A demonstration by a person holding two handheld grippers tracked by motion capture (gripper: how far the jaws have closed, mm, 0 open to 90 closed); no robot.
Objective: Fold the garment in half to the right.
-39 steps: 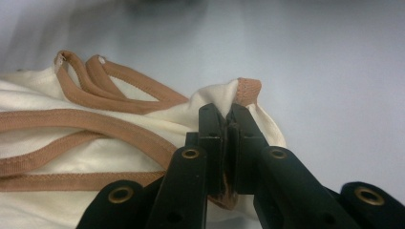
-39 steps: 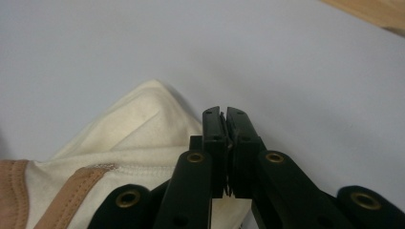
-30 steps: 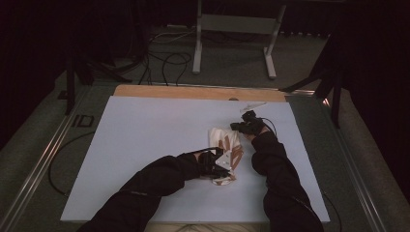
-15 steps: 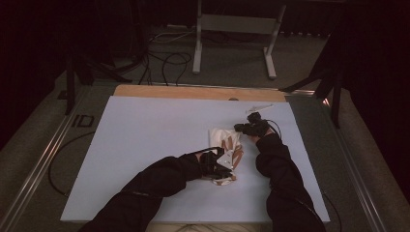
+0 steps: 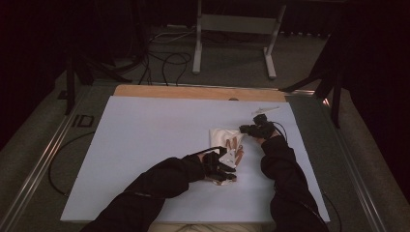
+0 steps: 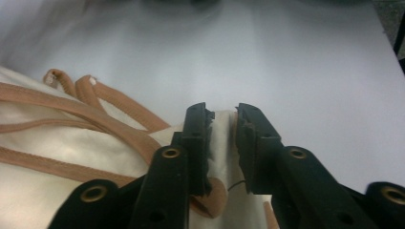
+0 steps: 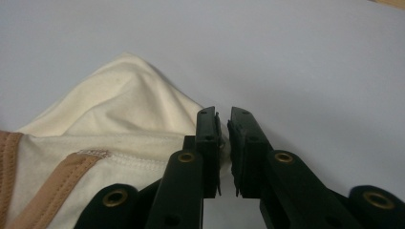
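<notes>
A cream garment [image 5: 223, 137] with tan straps [image 6: 102, 125] lies crumpled on the white table sheet [image 5: 145, 145]. My left gripper [image 5: 230, 163] rests at its near edge. In the left gripper view, my left gripper [image 6: 222, 114] has just been opening; a fold of cream cloth [image 6: 221, 143] sits in the gap, and the pads stand off it. My right gripper [image 5: 244, 129] is at the garment's far right corner. In the right gripper view, my right gripper [image 7: 223, 117] has also just been opening to a narrow gap, with the cloth's corner [image 7: 143, 109] beside the left jaw.
The white sheet covers a table with a wooden strip [image 5: 193, 92] along its far edge. A small pale object [image 5: 264, 110] lies just beyond my right gripper. A metal stand [image 5: 232, 24] and cables [image 5: 159, 53] are on the floor behind.
My right hand has shifted slightly to the right at the garment's corner. The left arm has stayed in place.
</notes>
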